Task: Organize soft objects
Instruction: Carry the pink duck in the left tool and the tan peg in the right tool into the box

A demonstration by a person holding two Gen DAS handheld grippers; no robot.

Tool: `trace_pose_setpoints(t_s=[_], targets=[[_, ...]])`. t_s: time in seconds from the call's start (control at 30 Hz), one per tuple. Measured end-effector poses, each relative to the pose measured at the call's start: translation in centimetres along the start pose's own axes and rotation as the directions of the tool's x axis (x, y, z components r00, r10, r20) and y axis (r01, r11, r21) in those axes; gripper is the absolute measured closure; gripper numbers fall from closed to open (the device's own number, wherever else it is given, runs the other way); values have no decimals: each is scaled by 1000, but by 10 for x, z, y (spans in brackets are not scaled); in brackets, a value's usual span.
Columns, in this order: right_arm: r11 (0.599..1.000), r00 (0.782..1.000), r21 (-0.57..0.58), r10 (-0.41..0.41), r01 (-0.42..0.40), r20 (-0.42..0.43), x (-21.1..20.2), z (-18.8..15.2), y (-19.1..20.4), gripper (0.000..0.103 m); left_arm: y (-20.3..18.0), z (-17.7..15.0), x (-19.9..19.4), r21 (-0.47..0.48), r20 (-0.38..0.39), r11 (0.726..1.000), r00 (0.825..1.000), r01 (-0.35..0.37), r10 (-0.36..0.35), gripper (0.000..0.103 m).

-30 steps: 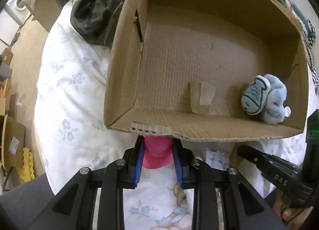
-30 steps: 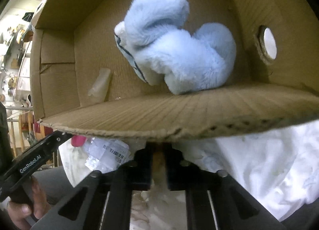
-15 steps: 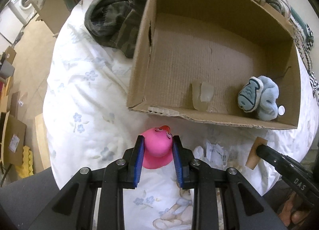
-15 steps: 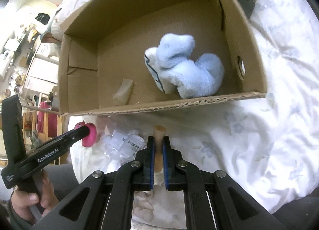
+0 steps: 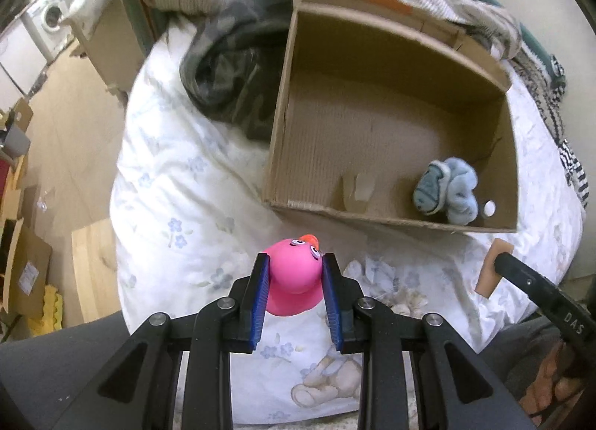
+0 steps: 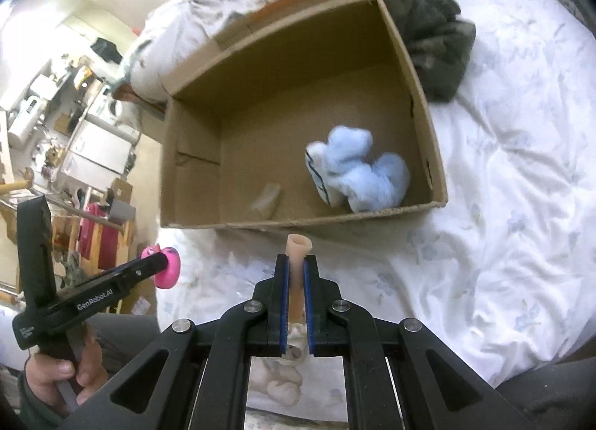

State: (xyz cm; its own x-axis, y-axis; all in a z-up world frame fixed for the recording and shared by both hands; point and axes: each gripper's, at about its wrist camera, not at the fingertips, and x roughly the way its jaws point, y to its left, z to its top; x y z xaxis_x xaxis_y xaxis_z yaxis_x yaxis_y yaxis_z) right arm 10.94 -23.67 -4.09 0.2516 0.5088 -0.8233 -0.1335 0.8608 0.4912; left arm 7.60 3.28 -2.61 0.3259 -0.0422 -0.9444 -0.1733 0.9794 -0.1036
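Observation:
My left gripper is shut on a pink soft duck toy, held above the bed in front of the cardboard box. My right gripper is shut on a thin tan rubbery strip, held in front of the box's near wall. A light blue plush toy lies in the box's right corner; it also shows in the right wrist view. The pink toy and left gripper appear at the left of the right wrist view. The tan strip shows in the left wrist view.
A clear plastic scrap lies on the box floor. A dark green garment lies left of the box on the white floral duvet. Crumpled clear packaging lies before the box. Floor and cardboard are at left.
Both grippers have pulled back and risen away from the box, each still holding its object. The box now looks smaller and farther off.

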Motion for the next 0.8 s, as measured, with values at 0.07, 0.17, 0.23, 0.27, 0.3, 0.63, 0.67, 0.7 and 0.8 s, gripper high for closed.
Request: trace_pose_setpoints(t_s=[0.07,0.17,0.23,0.27,0.3,0.63,0.67,0.7,0.8], targets=[[1000,999,-15,15,-15,39,-13,1,5,94,0,-1,-9,-4,34,1000,999,-2,2,78],[999,995,-43,29,-25,97,-31,9,14,94,-1,6,-22,-14,89,1000,996,-4,5,78],[998,991,-54,50,-44,127,-40,14,18,94,-2,12,-31,-21,121,1000,993,5,-2,78],[997,988,-61,58,-50,141,-44,18,20,94,-3,16,-35,-22,136,1000,991,9,-6,78],[996,986,-67,65,-56,152,-47,22,22,94,-5,20,-40,-22,151,1000,988,14,-11,78],[986,963,-143,123,-91,238,-65,70,35,94,-24,65,-40,23,195,999,980,31,-35,78],[985,962,-149,124,-89,245,-63,75,34,94,-27,70,-37,33,199,999,979,30,-36,78],[985,961,-150,124,-89,246,-60,78,33,94,-30,74,-33,43,205,999,978,27,-35,78],[988,963,-117,130,-105,234,-44,84,22,94,-37,82,-18,71,219,997,976,0,-15,78]])
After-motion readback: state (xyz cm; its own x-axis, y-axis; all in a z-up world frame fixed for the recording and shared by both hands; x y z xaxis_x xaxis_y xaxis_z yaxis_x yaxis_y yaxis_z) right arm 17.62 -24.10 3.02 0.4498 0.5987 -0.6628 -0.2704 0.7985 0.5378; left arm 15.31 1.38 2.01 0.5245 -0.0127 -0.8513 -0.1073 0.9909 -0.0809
